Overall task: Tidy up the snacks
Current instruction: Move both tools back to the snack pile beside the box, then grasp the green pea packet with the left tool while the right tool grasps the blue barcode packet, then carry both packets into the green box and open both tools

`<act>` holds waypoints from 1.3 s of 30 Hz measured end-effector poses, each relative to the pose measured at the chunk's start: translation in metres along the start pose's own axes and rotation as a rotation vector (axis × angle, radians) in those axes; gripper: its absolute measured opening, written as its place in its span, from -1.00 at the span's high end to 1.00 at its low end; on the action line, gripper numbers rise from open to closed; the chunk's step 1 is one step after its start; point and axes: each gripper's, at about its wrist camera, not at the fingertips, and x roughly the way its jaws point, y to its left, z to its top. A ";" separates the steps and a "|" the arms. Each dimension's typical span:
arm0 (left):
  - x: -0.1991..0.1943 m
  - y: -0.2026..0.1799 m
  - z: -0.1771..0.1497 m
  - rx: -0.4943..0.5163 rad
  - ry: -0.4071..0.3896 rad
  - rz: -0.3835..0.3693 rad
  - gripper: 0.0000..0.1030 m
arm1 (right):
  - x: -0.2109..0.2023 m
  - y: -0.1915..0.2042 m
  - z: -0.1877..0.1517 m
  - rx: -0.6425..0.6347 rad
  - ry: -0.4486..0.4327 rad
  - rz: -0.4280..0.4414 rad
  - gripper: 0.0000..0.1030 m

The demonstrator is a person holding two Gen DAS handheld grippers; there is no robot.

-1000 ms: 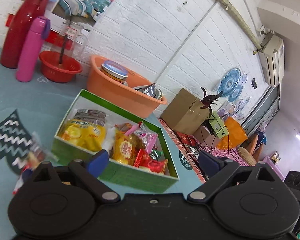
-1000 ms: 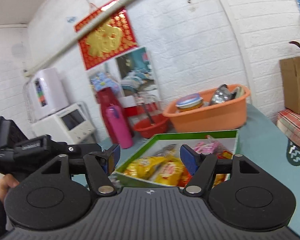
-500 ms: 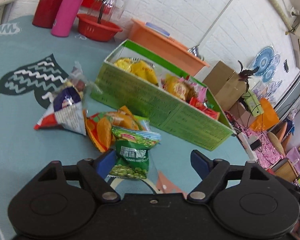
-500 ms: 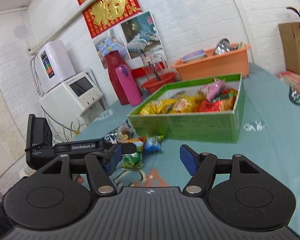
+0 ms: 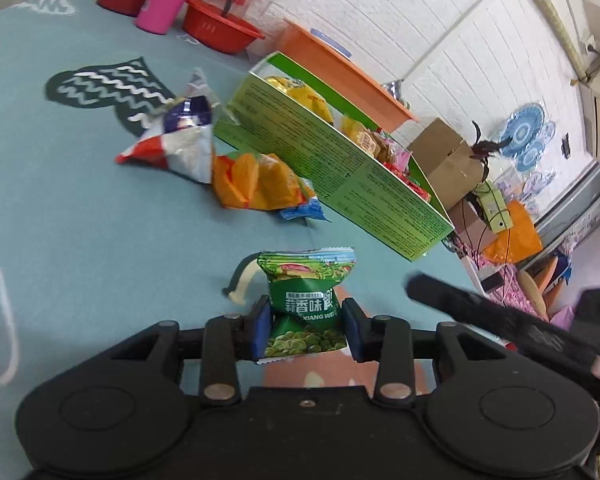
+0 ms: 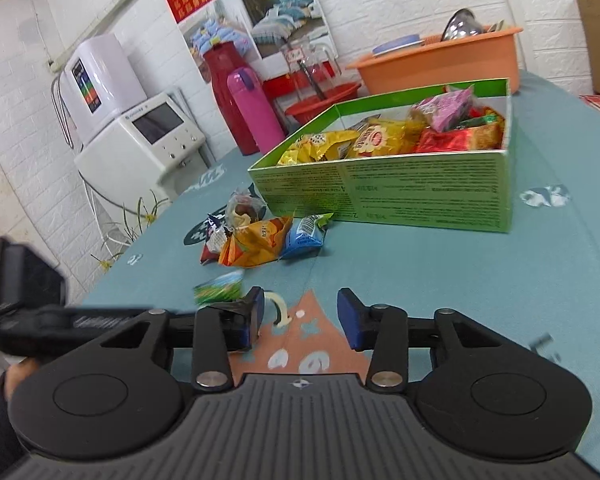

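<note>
A green pea packet stands upright on the teal tablecloth between the blue pads of my left gripper. Its jaws are closing and the pads pinch the packet's sides. From the right wrist view the same packet shows at the left gripper's tip. My right gripper hovers low over the cloth, jaws closing with nothing between them. The green snack box holds several packets. Beside its near wall lie an orange packet, a blue packet and a red-white-blue packet.
Behind the box are an orange basin, a red bowl, a pink bottle and a red flask. A white appliance stands off the table's left. A cardboard box sits beyond the far end.
Both grippers sank toward the table. The left one's wide jaws narrowed onto the green pea packet, which now stands apart from the pile. The right one's jaws narrowed too.
</note>
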 end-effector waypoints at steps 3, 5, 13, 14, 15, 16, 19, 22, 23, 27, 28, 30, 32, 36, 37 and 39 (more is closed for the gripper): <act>-0.012 0.007 -0.003 -0.042 -0.019 -0.014 0.32 | 0.031 0.002 0.014 -0.043 0.021 -0.023 -0.27; -0.018 0.012 -0.003 -0.057 -0.027 -0.020 0.31 | 0.047 0.004 0.022 -0.069 0.038 -0.024 -0.28; -0.020 0.012 0.000 -0.059 -0.031 -0.033 0.04 | 0.095 0.018 0.027 -0.212 0.084 -0.076 -0.33; -0.020 0.011 0.000 -0.055 -0.031 -0.033 -0.15 | 0.094 0.016 0.026 -0.214 0.080 -0.072 -0.26; -0.021 0.011 -0.001 -0.050 -0.032 -0.033 -0.24 | 0.091 0.015 0.025 -0.215 0.081 -0.072 -0.17; -0.020 0.009 -0.001 -0.042 -0.032 -0.035 -0.35 | 0.086 0.013 0.025 -0.208 0.083 -0.074 -0.14; -0.019 0.003 -0.001 -0.016 -0.027 -0.046 -0.62 | 0.062 0.009 0.016 -0.174 0.092 -0.073 -0.10; -0.015 -0.008 -0.001 0.023 -0.028 -0.055 -1.00 | 0.032 0.003 0.002 -0.132 0.107 -0.077 -0.10; -0.013 -0.012 -0.002 0.037 -0.031 -0.052 -1.00 | 0.022 0.001 -0.004 -0.119 0.109 -0.076 -0.12; 0.002 -0.024 0.002 0.108 0.005 -0.029 -1.00 | -0.006 -0.005 -0.019 -0.070 0.100 -0.054 -0.19; 0.006 -0.026 0.003 0.120 0.020 -0.027 -1.00 | -0.009 -0.005 -0.019 -0.063 0.095 -0.048 -0.19; 0.010 -0.028 0.004 0.138 0.041 -0.025 -0.85 | -0.010 -0.006 -0.018 -0.057 0.084 -0.038 -0.24; 0.012 -0.027 0.005 0.143 0.050 -0.015 -0.79 | -0.007 -0.005 -0.015 -0.057 0.079 -0.043 -0.30; 0.019 -0.027 0.005 0.146 0.070 0.004 -0.83 | 0.005 -0.003 -0.011 -0.059 0.083 -0.047 -0.33; 0.020 -0.029 0.005 0.159 0.067 0.006 -0.89 | 0.008 -0.004 -0.010 -0.051 0.081 -0.046 -0.33; 0.024 -0.033 0.006 0.184 0.066 0.015 -0.82 | 0.014 -0.008 -0.011 -0.040 0.080 -0.048 -0.32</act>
